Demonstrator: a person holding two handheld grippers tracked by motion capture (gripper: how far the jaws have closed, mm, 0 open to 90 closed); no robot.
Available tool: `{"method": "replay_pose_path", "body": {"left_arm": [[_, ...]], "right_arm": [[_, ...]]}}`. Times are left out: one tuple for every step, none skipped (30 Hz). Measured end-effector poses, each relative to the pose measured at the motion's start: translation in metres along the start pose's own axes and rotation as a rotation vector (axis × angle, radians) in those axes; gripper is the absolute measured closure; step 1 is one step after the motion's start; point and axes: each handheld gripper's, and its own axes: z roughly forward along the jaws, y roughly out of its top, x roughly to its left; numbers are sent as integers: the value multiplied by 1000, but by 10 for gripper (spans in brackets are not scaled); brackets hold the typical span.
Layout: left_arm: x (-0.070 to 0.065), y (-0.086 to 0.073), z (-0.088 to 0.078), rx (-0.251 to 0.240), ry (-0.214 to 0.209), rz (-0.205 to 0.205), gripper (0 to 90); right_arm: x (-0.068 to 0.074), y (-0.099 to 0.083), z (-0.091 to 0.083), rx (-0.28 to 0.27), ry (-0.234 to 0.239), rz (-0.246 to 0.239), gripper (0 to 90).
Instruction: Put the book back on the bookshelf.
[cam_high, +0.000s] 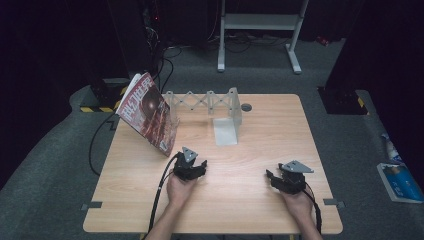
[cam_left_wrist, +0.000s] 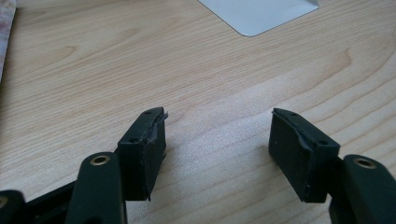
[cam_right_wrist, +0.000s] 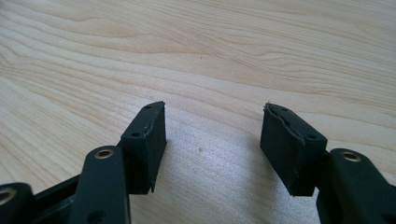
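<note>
A red-covered magazine (cam_high: 149, 111) leans tilted against the left end of a grey expanding rack (cam_high: 207, 102) at the back of the wooden table (cam_high: 260, 135). A grey bookend (cam_high: 226, 131) with a flat base stands at the rack's right end; its base corner (cam_left_wrist: 259, 13) is in the left gripper view. My left gripper (cam_high: 196, 167) rests on the table in front of the magazine, open with bare wood between its pads (cam_left_wrist: 152, 149). My right gripper (cam_high: 274, 178) rests near the front right, also open and empty, pads (cam_right_wrist: 152, 142) apart over bare wood.
A small dark round disc (cam_high: 246, 107) lies right of the rack. Cables trail from both grippers off the front edge. Beyond the table stand a white desk frame (cam_high: 260, 30) and dark equipment; a blue packet (cam_high: 400, 181) lies on the floor at right.
</note>
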Motion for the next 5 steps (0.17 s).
{"method": "replay_pose_path", "body": {"left_arm": [[0,0,0,1,0,-1,365],[0,0,0,1,0,0,365],[0,0,0,1,0,0,365],[0,0,0,1,1,0,365],[0,0,0,0,0,0,364]], "right_arm": [[0,0,0,0,0,0,406],[0,0,0,0,0,0,406],[0,0,0,0,0,0,406],[0,0,0,0,0,0,405],[0,0,0,0,0,-1,405]]}}
